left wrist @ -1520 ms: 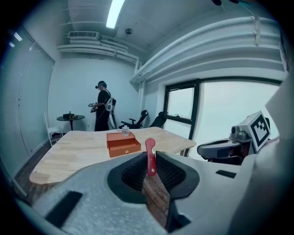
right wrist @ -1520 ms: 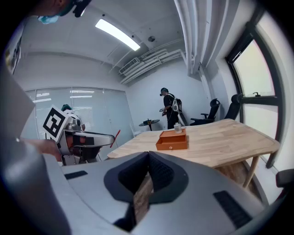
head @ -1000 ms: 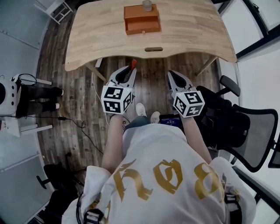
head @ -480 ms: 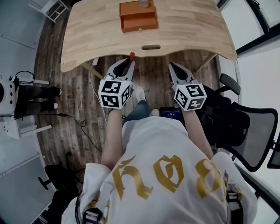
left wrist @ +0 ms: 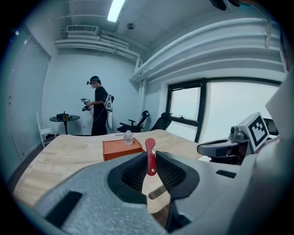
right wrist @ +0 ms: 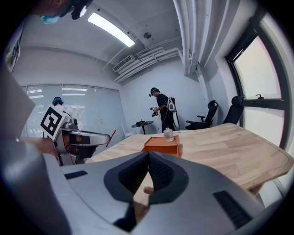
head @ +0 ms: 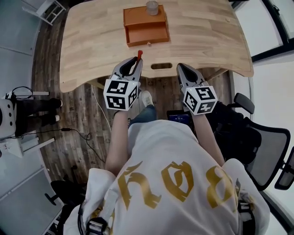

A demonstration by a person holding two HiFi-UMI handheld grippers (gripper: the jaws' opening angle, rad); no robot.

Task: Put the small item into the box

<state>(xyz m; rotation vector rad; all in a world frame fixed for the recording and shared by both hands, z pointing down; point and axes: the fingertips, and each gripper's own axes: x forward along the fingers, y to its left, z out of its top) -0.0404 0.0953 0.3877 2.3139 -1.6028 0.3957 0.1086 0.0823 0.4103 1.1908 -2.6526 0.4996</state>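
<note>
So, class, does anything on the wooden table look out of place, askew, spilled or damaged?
Nothing is spilled or damaged. The drawer of the orange rectangular box appears pulled open toward the person, and a small clear jar stands upright on top.

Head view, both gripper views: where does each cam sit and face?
Head view: on the person's head, looking steeply down at table and orange box; shows shirt, forearms, left gripper, right gripper.
Left gripper view: on the left gripper, faces along its fingers, shut on a red item, toward the box.
Right gripper view: on the right gripper, faces along its shut, empty fingers toward the box.
Shared: both gripper views show the box and bottle.
</note>
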